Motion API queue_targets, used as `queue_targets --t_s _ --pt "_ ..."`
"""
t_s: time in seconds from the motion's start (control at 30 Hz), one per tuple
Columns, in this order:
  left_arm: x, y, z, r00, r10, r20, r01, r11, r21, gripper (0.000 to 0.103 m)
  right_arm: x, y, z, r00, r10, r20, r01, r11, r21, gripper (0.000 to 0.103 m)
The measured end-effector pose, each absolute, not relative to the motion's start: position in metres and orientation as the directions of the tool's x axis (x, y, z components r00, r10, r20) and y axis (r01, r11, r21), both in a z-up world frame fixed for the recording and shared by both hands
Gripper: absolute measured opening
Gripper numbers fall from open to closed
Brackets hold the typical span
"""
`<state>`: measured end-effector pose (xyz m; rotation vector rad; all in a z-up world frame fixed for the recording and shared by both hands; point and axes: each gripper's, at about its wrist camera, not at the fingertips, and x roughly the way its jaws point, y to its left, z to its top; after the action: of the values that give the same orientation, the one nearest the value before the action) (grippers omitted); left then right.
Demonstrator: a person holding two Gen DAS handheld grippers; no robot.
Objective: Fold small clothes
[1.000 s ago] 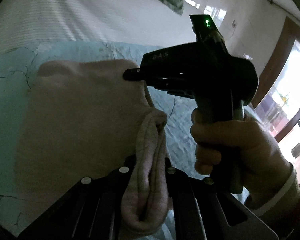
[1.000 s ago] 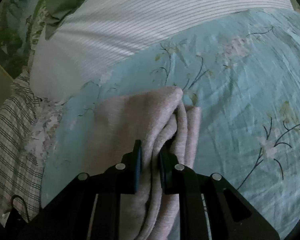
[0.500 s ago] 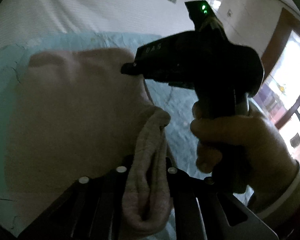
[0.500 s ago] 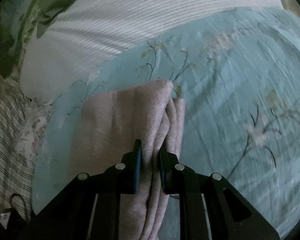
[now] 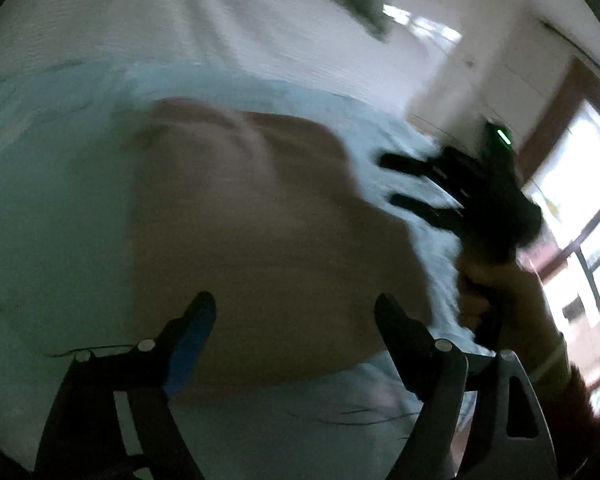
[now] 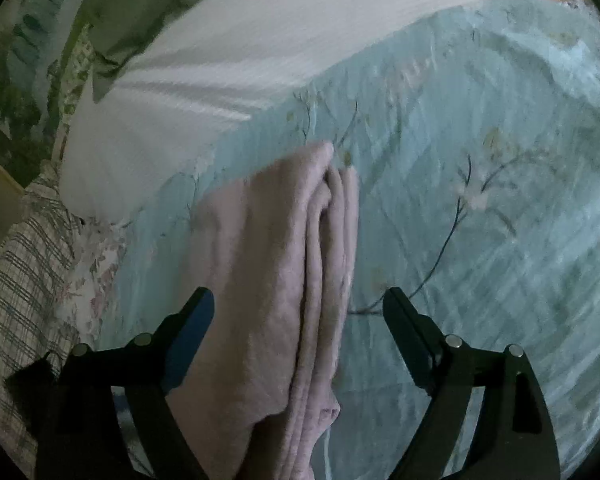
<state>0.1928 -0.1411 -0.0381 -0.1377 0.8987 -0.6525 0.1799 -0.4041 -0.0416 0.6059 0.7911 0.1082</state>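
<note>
A folded pink garment (image 5: 260,240) lies flat on the light teal floral quilt (image 6: 480,200). In the right wrist view the garment (image 6: 276,280) shows its stacked folded edges running away from me. My left gripper (image 5: 294,308) is open and empty just above the garment's near edge. My right gripper (image 6: 298,304) is open, its jaws on either side of the garment's folded edge without holding it. In the blurred left wrist view the right gripper (image 5: 392,180) hovers open at the garment's right side.
A white striped sheet (image 6: 260,40) covers the bed beyond the quilt. A green pillow (image 6: 112,20) and a plaid cloth (image 6: 28,272) lie at the left. A bright window (image 5: 580,200) is at the right.
Both grippers were shut on the garment's folded edge and have opened and let go. The garment now lies flat. The right gripper has pulled away to the right.
</note>
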Motion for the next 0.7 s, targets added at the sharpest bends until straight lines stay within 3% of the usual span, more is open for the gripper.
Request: queue_targets --t_s 0.2,0.47,0.5,0.53,0.57,0.6,0.7 --pt "0.252 -0.102 -0.066 0.438 -0.542 -0.718 0.296 0.841 -0.454 0.082 0.197 -0.397 -0.057 0.669 0.349 -0.656 0.124 0.818 0.562 0.087" --pt "0.323 -0.118 -0.097 0.363 -0.578 -0.731 0.259 0.816 -0.516 0.082 0.217 -0.398 -0.077 0.648 0.432 -0.627 0.090 0.775 0.626 0.086" --pt "0.330 -0.120 -0.099 0.367 -0.585 -0.723 0.262 0.811 -0.523 0.082 0.219 -0.396 -0.079 0.646 0.445 -0.621 0.076 0.771 0.632 0.084" --pt "0.333 -0.122 -0.099 0.366 -0.597 -0.715 0.267 0.803 -0.533 0.081 0.221 -0.394 -0.080 0.643 0.448 -0.621 0.069 0.774 0.630 0.067" --pt "0.338 -0.127 -0.102 0.349 -0.622 -0.701 0.279 0.783 -0.556 0.066 0.224 -0.389 -0.082 0.628 0.451 -0.634 0.074 0.777 0.625 0.053" --pt "0.340 -0.130 -0.105 0.330 -0.637 -0.696 0.280 0.771 -0.572 0.055 0.226 -0.386 -0.083 0.621 0.439 -0.649 0.084 0.786 0.612 0.052" --pt "0.340 -0.131 -0.102 0.360 -0.629 -0.689 0.284 0.777 -0.561 0.036 0.223 -0.376 -0.072 0.640 0.426 -0.639 0.067 0.798 0.599 0.040"
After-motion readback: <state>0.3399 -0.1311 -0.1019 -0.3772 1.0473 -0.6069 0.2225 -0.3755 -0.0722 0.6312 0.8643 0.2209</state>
